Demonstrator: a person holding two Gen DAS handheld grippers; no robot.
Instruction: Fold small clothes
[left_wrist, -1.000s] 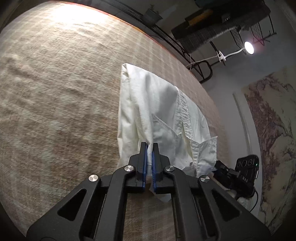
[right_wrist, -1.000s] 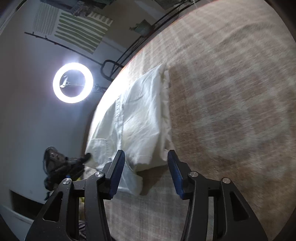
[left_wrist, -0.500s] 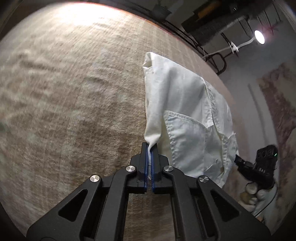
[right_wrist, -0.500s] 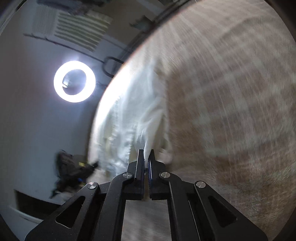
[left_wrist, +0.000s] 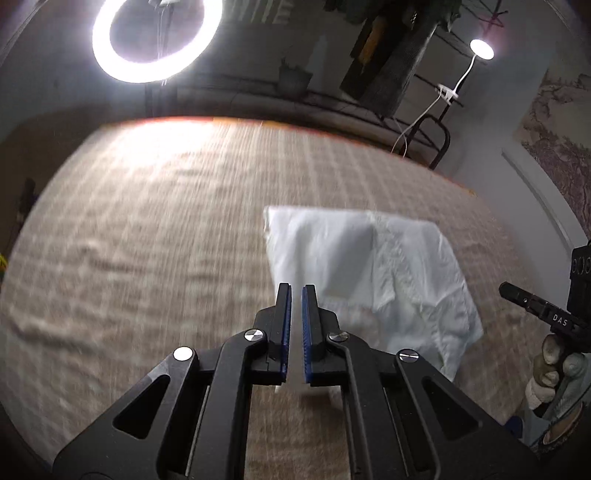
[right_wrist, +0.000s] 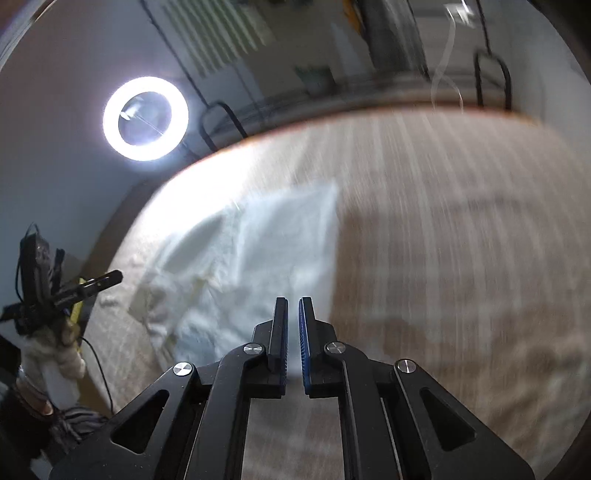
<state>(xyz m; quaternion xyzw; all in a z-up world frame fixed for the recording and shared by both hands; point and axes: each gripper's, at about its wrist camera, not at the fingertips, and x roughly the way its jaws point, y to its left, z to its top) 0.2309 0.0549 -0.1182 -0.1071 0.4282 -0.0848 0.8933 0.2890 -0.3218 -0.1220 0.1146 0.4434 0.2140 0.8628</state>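
Checked tan cloth (left_wrist: 147, 258) covered the desk under the white shirt (left_wrist: 369, 266); my left hand-held gripper (left_wrist: 296, 291) and right hand-held gripper (right_wrist: 293, 304) were nearly pressed together, each pinching the shirt's near edge.

Tan checked cloth-covered surface (left_wrist: 155, 251), white shirt (left_wrist: 369, 266) lying on it (folded, somewhat rumpled), toward one side

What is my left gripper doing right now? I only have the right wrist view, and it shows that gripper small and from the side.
Observer: The left gripper is shut on the white shirt; a scrap of fabric shows just under its jaws.
Operator: Where does the shirt meet it?
Observer: The shirt's near left corner disappears behind the gripper's fingers, above the checked bed cover.
Operator: Anything to the right that I can't see?
Observer: A landscape wall hanging on the right wall.
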